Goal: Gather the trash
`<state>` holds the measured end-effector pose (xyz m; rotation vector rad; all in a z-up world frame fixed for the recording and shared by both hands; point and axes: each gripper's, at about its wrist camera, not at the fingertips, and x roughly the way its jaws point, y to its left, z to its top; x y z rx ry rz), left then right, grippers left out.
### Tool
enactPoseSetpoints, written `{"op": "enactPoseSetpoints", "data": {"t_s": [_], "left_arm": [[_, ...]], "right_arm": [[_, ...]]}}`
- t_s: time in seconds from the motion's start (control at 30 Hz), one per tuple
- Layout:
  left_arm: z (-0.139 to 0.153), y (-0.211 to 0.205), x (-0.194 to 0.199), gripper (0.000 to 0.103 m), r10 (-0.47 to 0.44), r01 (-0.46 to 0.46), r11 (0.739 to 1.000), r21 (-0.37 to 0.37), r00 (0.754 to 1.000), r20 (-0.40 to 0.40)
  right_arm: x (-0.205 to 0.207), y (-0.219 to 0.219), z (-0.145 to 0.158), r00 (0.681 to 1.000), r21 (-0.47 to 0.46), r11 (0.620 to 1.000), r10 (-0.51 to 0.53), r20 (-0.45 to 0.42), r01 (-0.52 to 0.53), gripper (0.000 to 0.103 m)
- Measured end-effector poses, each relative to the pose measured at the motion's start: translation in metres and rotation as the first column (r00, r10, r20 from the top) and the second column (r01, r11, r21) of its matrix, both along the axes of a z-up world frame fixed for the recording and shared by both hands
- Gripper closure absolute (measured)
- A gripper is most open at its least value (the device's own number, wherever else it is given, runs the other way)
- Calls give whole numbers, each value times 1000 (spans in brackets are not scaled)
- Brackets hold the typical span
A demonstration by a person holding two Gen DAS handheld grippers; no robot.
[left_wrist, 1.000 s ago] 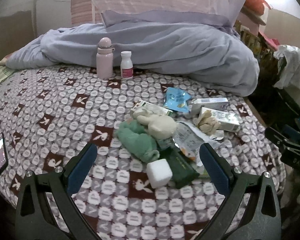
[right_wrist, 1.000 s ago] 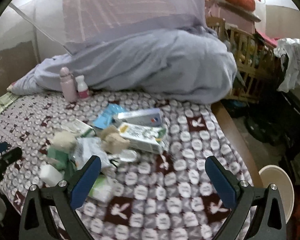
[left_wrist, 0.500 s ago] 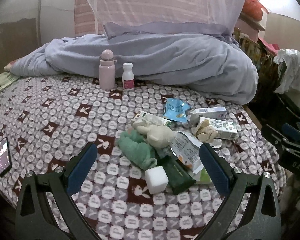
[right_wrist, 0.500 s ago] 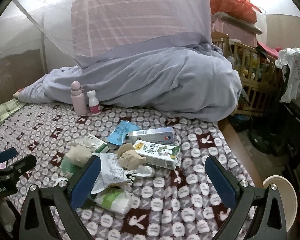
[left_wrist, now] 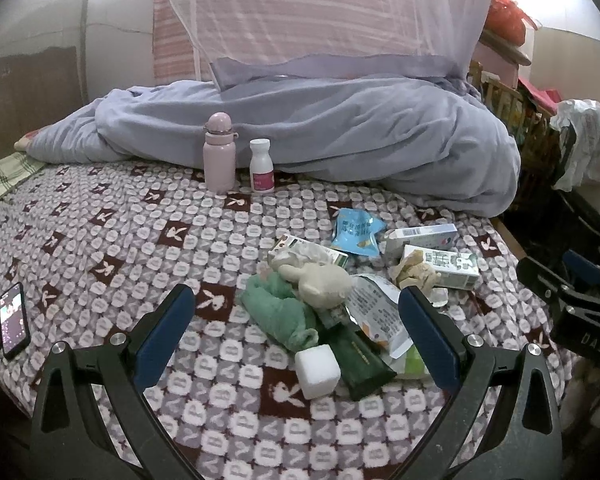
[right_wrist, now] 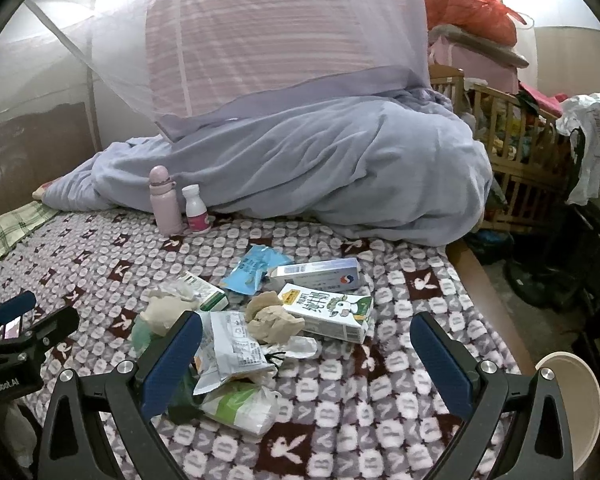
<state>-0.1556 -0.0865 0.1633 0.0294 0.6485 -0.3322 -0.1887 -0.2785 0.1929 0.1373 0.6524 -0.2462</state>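
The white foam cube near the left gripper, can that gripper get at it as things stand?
Probably yes. The left gripper is open, and the white foam cube lies just ahead between its fingers with nothing on top. A dark green packet sits against its right side and may get nudged.

Both grippers have drawn back and lifted away from the bed point(left_wrist: 100, 240) over the last second. The left gripper point(left_wrist: 296, 336), jaws spread wide as before, now takes in more of the room: the pink bottle point(left_wrist: 219, 158) and white pill bottle point(left_wrist: 261, 166) sit lower in its view, and the mosquito net point(left_wrist: 320, 20) fills the top. The trash pile point(left_wrist: 340, 304) lies farther from its fingertips. In the right gripper's point(right_wrist: 306, 356) view the milk carton point(right_wrist: 328, 312) and crumpled wrappers point(right_wrist: 228, 348) have dropped toward the near edge of the bed, and the left gripper shows larger at the left.
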Motion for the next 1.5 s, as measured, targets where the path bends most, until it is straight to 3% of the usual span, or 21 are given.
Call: {"op": "enactPoseSetpoints", "data": {"t_s": [0.5,1.0,1.5], "left_arm": [[-8,-3,5,2,8,-8,1000,23,1000,-10],[-16,4,9,2,33,-33,999,-13,999,-34],[-20,6,14,2,51,-50,999,15,998,-41]], "right_arm": [[3,5,-1,1000,-34,999,0,4,0,0],[8,7,-7,1000,-44,999,8,-15,-9,0],[7,7,-14,999,-38,999,29,-42,-30,0]]}}
